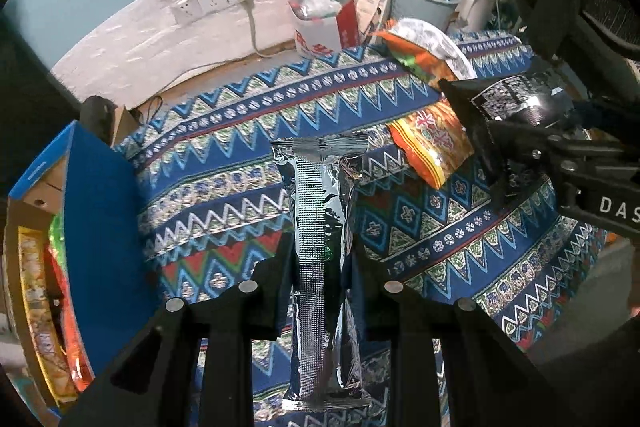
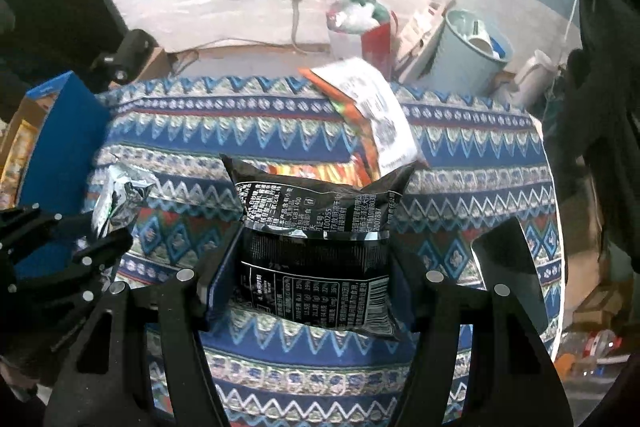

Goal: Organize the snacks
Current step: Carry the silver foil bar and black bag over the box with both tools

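A long, silver foil snack packet [image 1: 322, 247] is clamped between the fingers of the left claw [image 1: 320, 279], lifted clear of the counter covered in a blue zigzag-patterned cloth [image 1: 224, 163]. A black plastic snack bag with white print [image 2: 316, 251] is gripped in the right claw [image 2: 316, 267], likewise held above the cloth.

The blue cardboard box [image 1: 100, 227], already holding orange and yellow packets, stands at the left edge of the counter, close beside the silver packet. Two orange snack bags [image 1: 434, 147] lie on the cloth farther from the box, toward the back right.

The step in hand is judged to be delivery into the box. The silver packet is best carried over the box wall first, turned to line up with the packets inside, and released only once it is low in the opening. The black bag should be held back meanwhile, so the claws are kept apart.
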Demonstrator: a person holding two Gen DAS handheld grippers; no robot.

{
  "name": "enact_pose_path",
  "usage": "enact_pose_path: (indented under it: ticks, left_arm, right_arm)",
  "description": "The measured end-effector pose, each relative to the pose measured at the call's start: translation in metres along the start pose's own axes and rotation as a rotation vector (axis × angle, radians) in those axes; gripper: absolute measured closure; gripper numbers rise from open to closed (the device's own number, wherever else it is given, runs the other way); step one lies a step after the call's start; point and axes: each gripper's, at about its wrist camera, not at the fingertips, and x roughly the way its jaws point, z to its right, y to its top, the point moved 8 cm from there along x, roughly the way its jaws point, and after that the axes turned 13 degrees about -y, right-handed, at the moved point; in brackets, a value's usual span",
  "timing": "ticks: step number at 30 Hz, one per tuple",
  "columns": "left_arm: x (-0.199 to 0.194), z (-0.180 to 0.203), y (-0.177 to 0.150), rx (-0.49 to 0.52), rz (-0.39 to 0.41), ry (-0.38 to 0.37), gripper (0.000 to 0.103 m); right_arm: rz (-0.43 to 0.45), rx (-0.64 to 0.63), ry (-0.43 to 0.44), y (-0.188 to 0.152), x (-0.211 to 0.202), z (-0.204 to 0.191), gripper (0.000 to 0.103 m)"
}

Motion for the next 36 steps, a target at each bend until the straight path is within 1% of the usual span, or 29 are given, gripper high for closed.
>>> enact_pose_path:
  ticks: [7,16,24,27,36]
  left_arm:
    - [-0.035,-0.017,0.0,-0.001,0.064,0.021,0.077]
    - [-0.074,-0.045,0.001,-0.028,0.132,0.036,0.077]
    - [-0.103,-0.072,-0.001,-0.073,0.182,0.011,0.077]
    - [-0.115,-0.082,-0.003,-0.098,0.202,-0.013,0.077]
    - [-0.143,-0.11,-0.012,-0.135,0.252,-0.028,0.077]
  right_arm:
    - [0.053,-0.015,0.034,0.017,-0.021,-0.023,0.039]
    - [0.108,-0.04,0.071,0.041,-0.046,-0.057,0.039]
    - [0.136,-0.067,0.087,0.06,-0.058,-0.087,0.039]
    - [0.143,-0.081,0.094,0.065,-0.061,-0.1,0.039]
    - [0.153,-0.124,0.122,0.078,-0.07,-0.141,0.039]
